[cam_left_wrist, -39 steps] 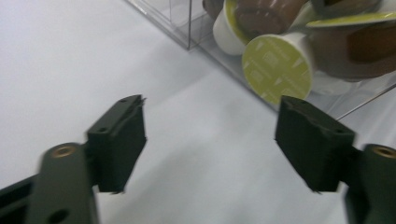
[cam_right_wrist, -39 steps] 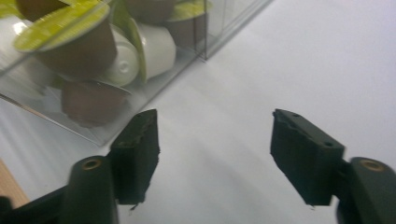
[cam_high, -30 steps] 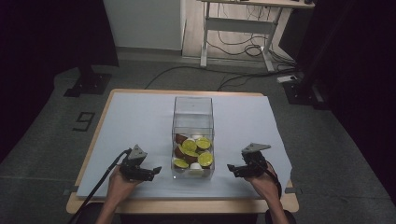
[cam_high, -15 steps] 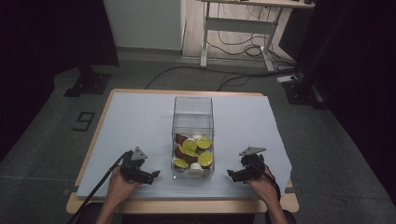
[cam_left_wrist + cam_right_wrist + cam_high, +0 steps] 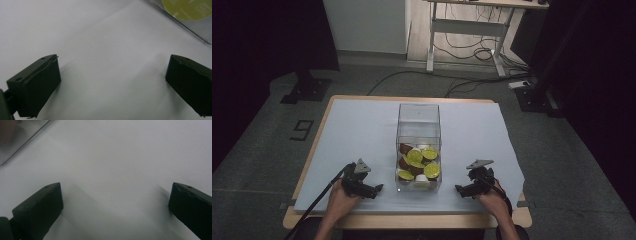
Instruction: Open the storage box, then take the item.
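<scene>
Both grippers are drawn slightly nearer the table's near edge than half a second ago. Left gripper (image 5: 373, 189) and right gripper (image 5: 463, 189) are spread wide, empty, low over the white sheet (image 5: 362, 130). Between them the clear box (image 5: 418, 120) of lime slices (image 5: 416, 156) is positioned, untouched, unobstructed.

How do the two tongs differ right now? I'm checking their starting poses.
The left tongs lie left of the clear box; the right tongs lie on its right. The left tongs' view catches a green disc in the box; the right tongs' view catches something brown. Both are open, holding nothing, low over the white sheet.
</scene>
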`<state>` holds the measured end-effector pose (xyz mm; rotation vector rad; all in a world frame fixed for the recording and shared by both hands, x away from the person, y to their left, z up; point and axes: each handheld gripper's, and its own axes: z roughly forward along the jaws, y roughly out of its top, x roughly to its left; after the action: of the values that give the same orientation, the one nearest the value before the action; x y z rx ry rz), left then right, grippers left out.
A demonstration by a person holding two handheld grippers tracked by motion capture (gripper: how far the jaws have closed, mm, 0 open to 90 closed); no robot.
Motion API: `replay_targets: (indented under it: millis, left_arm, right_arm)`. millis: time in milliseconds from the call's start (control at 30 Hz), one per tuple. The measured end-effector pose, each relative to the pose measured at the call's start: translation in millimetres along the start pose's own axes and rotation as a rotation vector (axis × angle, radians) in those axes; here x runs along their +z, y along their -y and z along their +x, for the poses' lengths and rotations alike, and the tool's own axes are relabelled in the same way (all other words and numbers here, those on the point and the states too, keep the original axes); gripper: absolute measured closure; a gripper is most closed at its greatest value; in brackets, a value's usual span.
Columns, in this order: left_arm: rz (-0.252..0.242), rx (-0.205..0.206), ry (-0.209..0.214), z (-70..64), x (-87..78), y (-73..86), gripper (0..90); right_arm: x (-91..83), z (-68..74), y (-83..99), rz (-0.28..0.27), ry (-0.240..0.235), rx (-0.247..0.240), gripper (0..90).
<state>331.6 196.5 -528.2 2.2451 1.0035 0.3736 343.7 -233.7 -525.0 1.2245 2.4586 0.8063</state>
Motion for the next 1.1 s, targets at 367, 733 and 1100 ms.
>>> replay_targets:
  millis: [367,733,1100]
  left_arm:
    - [0.0,-0.001,-0.001,-0.1,0.0,0.2,0.0]
    - [0.0,-0.001,-0.001,0.1,-0.1,0.3,0.0]
    - [0.0,-0.002,-0.001,0.0,0.0,0.3,0.0]
  right_arm:
    - [0.0,-0.7,2.6,-0.022,-0.006,-0.004,0.0]
    - [-0.9,0.5,-0.3,-0.006,-0.003,-0.005,1.0]
    - [-12.0,1.5,-6.3,-0.068,-0.002,-0.029,1.4]
